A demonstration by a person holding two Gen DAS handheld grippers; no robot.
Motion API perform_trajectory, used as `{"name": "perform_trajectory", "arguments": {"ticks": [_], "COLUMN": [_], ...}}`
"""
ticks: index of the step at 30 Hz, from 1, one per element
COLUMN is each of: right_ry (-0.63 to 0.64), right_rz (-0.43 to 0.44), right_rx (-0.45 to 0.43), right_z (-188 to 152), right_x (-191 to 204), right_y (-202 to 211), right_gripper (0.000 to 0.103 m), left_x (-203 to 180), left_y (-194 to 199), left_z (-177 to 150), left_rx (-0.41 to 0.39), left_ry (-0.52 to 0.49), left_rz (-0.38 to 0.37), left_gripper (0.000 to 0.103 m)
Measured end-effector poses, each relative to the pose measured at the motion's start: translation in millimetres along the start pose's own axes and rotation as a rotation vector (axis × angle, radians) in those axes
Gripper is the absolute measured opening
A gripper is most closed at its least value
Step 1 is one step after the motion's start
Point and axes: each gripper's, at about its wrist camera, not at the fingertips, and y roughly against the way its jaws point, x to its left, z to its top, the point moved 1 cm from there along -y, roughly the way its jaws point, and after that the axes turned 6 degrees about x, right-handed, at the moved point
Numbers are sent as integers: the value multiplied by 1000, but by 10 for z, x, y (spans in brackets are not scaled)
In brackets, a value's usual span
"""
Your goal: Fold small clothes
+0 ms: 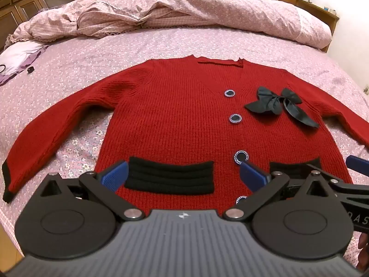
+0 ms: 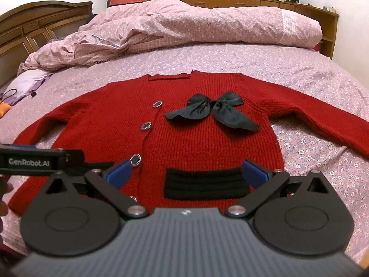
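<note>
A red cardigan (image 1: 180,120) lies flat and face-up on a bed (image 1: 161,43), buttoned, both sleeves spread to the sides, hem toward the cameras. A dark bow (image 2: 212,112) sits on the chest, beside the button row (image 1: 235,118). Two black pockets (image 1: 169,177) flank the buttons near the hem. A rumpled quilt (image 2: 184,27) lies well beyond the collar.

Left gripper (image 1: 184,173) and right gripper (image 2: 185,173): both point down at the hem, jaws fully apart, nothing between the pads. No fold is yet made.

Risks, as judged from this view. (1) The knit is thick and loose; a pinch that takes only the top layer would probably lift the front panel off the back and spoil the fold line. (2) The bow stands proud of the cloth; a sleeve or side folded over it may bulge or slide. (3) The two tools work close together, the left one showing at the left edge of the right view, so a crossing move could make them collide. (4) The soft bed gives under pressure, so a pad pushed down may drag the cloth and wrinkle it.

Position relative to the jaws. In each wrist view one pocket lies between the blue fingers (image 1: 116,175), seemingly beyond and below the tips, with no visible contact. The sleeves lie well apart from both.
</note>
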Motion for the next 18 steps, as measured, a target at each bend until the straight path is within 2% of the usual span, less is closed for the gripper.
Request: {"name": "perform_trajectory", "arguments": {"ticks": [18], "right_ry": [0], "right_rz": [0], "right_rx": [6], "right_z": [-13], "right_x": [1], "right_y": [-6], "right_gripper": [103], "left_x": [8], "left_y": [-6], "left_z": [-13], "left_rx": [-2], "left_ry": [1], "left_rz": [-1], "left_gripper": [103]}}
